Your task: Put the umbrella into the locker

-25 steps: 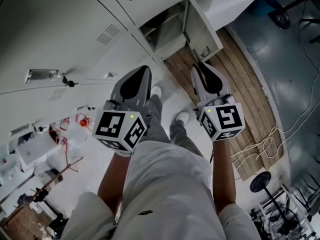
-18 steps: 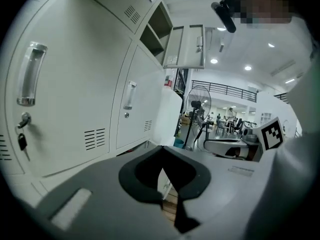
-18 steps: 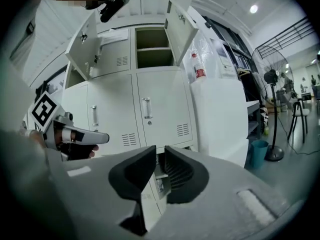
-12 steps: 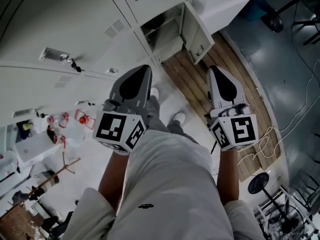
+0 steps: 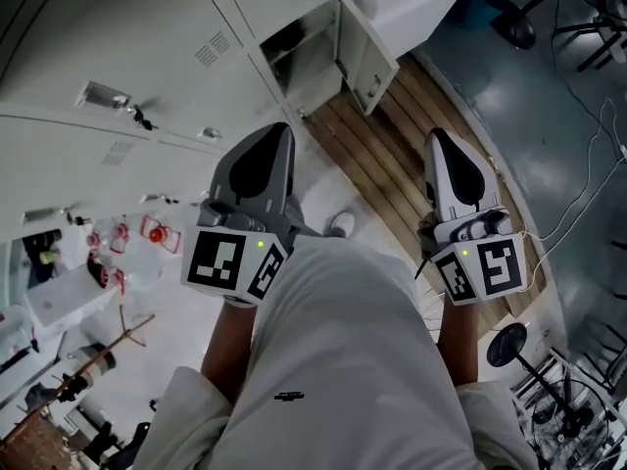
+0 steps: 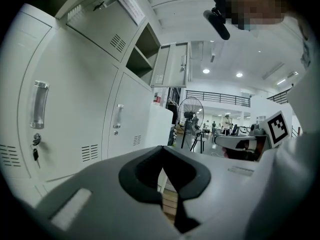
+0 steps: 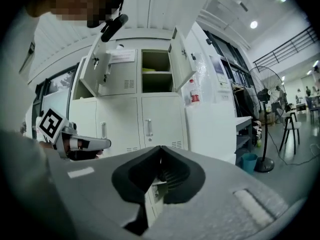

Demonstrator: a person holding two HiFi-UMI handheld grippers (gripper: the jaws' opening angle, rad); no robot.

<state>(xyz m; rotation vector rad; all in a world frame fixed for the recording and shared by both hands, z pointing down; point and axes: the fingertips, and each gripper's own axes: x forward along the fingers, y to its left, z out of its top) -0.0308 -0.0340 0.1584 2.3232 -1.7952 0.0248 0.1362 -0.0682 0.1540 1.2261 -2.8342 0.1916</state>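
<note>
Since 1 second ago our right gripper (image 5: 438,137) has swung out to the right, over the brown slatted wooden platform (image 5: 387,155), and its 2 jaws have come together. Our left gripper (image 5: 279,130) sits at much the same spot in the head view.

Both grippers are smooth grey moulded shells that taper to a point. Matt black pads leave a teardrop hollow behind the tips. Each carries a marker cube (image 5: 238,262) printed with black-and-white squares.

In each gripper view the jaws' tips meet with nothing between them, so both grippers are closed and empty.

We hold them out in front of us, side by side and well apart, about level, with our forearms reaching forward over white cloth (image 5: 333,360). They point toward a bank of pale grey sheet-metal lockers (image 7: 150,119) with louvred vents and bright bar handles.

One open locker (image 7: 155,79) stands in the upper row, its flat door (image 7: 182,59) swung out to the right. A yellowish strip (image 7: 155,70) lies along its inner shelf. It is too small for us to tell whether that is the umbrella.
</note>
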